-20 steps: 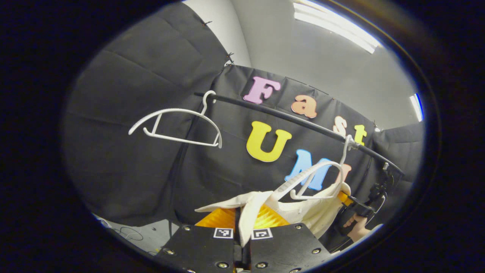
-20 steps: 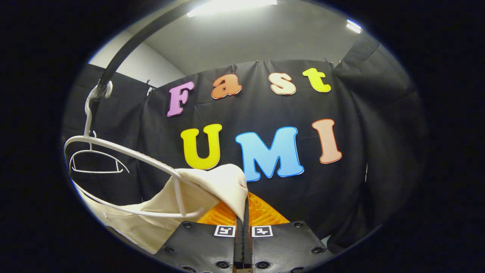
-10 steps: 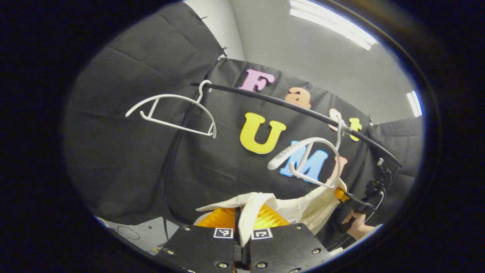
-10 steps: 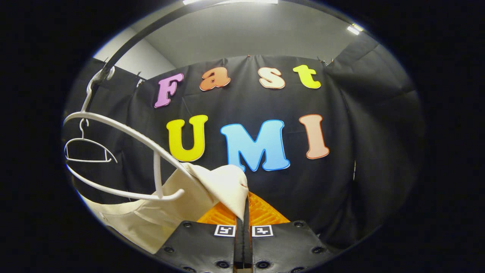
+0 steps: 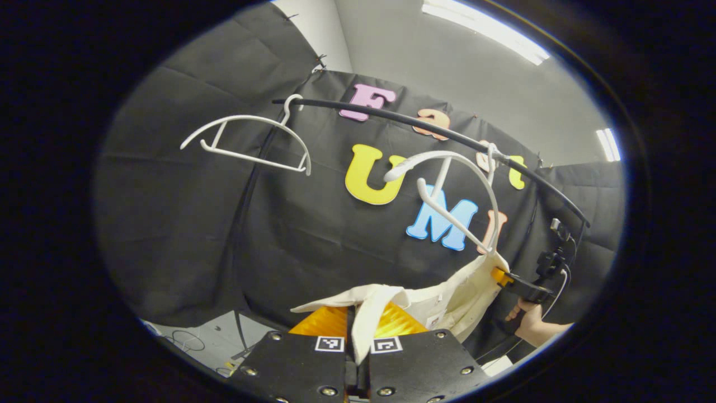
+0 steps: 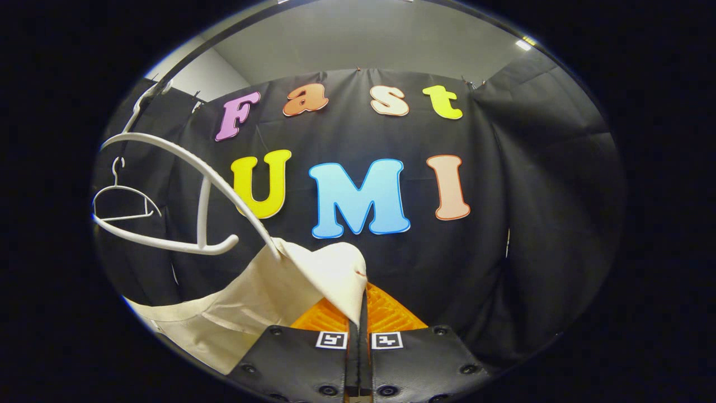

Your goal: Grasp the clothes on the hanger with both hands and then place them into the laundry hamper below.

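1. Landmark: black rail (image 5: 425, 126), running across the left gripper view from upper left down to the right.
2. Far left on the rail: bare white hanger (image 5: 246, 140), hook over the rail, nothing on it; small at the left edge in the right gripper view (image 6: 120, 198).
3. Further right on the rail: second white hanger (image 5: 447, 184), tilted hard, its lower right tip still inside the cream garment (image 5: 442, 302).
4. Garment hangs below the rail, stretched between both grippers, mostly off the second hanger.
5. Left gripper (image 5: 358, 330): fingers pressed together, pinching a cream fold of the garment.
6. Right gripper (image 6: 358, 313): fingers pressed together on a garment corner; also seen below the rail's right end in the left gripper view, held by a hand (image 5: 528, 324).
7. Right gripper view: second hanger (image 6: 184, 184) arcs at the left, its end tucked in the garment (image 6: 268, 302).
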`<state>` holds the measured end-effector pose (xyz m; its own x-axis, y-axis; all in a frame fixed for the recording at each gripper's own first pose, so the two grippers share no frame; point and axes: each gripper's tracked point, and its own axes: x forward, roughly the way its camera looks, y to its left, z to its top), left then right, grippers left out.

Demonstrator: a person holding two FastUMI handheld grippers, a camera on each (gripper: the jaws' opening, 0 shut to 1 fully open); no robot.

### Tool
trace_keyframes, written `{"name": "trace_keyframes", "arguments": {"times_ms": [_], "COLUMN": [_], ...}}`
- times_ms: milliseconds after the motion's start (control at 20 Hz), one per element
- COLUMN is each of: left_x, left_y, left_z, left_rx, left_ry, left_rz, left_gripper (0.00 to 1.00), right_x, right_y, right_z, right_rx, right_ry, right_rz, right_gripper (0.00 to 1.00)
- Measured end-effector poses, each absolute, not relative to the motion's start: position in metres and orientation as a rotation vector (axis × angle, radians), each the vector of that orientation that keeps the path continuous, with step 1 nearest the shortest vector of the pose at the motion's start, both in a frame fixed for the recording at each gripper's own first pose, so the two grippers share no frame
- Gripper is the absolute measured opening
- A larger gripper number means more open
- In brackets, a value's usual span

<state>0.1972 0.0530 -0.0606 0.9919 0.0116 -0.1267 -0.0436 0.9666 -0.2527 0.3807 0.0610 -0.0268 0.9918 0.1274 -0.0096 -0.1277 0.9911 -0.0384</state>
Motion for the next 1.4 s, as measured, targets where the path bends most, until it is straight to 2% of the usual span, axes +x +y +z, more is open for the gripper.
{"name": "trace_keyframes", "arguments": {"times_ms": [200,450,650,800,1050,1400], "left_x": [0.198,0.194,0.181,0.149,0.111,0.103], "left_y": [0.050,0.055,0.055,0.073,0.106,0.113], "left_z": [-0.068,-0.061,-0.040,-0.027,-0.012,-0.054], "left_rx": [-0.247,-0.178,-0.123,-0.088,-0.084,-0.066], "left_ry": [0.140,0.139,0.146,0.145,0.123,0.202], "left_rz": [0.039,0.054,-0.026,-0.114,-0.177,-0.220], "left_gripper": [0.02,0.01,0.02,0.02,0.01,0.02], "right_x": [0.365,0.315,0.250,0.200,0.126,0.070], "right_y": [0.055,0.070,0.079,0.101,0.142,0.199], "right_z": [-0.048,-0.062,-0.052,-0.037,-0.035,-0.098], "right_rx": [-0.029,-0.083,-0.146,-0.152,-0.116,0.008], "right_ry": [0.066,0.103,0.100,0.055,0.072,0.247], "right_rz": [0.146,0.238,0.231,0.234,0.275,0.349], "right_gripper": [0.01,0.01,0.02,0.02,0.01,0.00]}}
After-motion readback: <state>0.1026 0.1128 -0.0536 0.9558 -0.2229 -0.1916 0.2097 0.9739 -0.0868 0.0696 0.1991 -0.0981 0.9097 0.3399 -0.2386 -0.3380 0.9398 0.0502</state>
